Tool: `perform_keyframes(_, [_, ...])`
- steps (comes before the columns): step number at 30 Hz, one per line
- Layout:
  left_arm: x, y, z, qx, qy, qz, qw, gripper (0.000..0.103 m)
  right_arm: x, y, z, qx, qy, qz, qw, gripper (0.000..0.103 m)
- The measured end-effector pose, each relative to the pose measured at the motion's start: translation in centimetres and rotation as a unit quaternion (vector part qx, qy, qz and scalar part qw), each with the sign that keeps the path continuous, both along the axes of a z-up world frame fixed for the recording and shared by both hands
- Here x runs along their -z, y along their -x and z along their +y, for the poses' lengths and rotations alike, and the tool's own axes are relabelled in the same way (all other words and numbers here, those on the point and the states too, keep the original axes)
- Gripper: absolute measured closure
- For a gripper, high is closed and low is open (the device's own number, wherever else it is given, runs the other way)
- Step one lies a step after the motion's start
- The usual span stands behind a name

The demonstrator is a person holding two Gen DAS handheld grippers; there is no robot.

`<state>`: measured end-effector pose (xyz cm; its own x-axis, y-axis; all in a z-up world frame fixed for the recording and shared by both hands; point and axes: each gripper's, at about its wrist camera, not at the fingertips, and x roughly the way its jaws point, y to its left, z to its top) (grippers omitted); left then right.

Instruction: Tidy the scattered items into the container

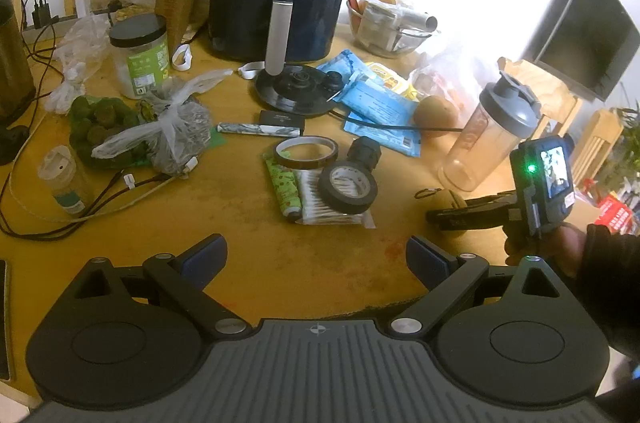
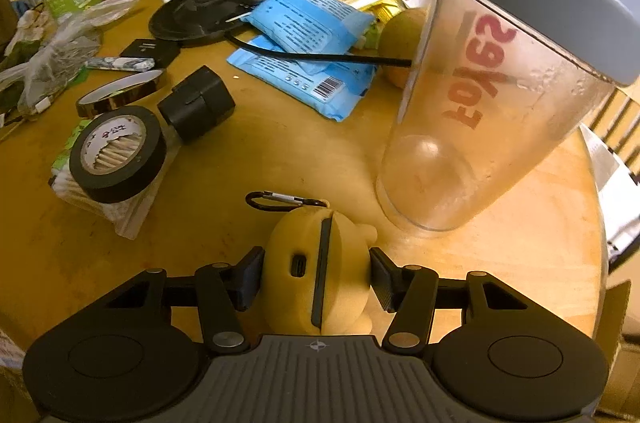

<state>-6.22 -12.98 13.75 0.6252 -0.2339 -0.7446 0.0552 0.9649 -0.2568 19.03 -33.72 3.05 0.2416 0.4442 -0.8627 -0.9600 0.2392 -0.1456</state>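
While left gripper (image 1: 316, 259) gapes, right gripper (image 2: 316, 277) clamps earbud case (image 2: 316, 275)

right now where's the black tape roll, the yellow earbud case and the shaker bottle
black tape roll (image 2: 116, 159), right wrist view, on its outer band
yellow earbud case (image 2: 292, 263), right wrist view, beside its charging port
shaker bottle (image 1: 476, 143), left wrist view, on its clear wall
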Motion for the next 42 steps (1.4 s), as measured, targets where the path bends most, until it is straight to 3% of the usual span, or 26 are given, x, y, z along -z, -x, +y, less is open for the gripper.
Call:
perform_keyframes(5, [0.1,-0.1,-0.1,0.002,0.001,0.0,1.0,0.005,0.2,-0.1,0.1,0.016,0.006,0.001,1.0,0.044])
perform_keyframes(25, [0.1,0.2,0.3,-0.002,0.005,0.002,1.0,0.005,0.3,0.3,-0.1,-0.023,0.002,-0.022,0.999,0.046])
perform_keyframes(34, [0.3,0.3,0.5,0.003,0.001,0.002,1.0,0.005,-1.1,1.3,-1.0,-0.033,-0.027,-0.028,0.999,0.047])
perform_keyframes(42, [-0.1,-0.1,0.3,-0.002,-0.025,-0.015,0.9996,0.005,-3.0,2.3,-2.4,-0.027,-0.049,-0.004,0.998,0.047])
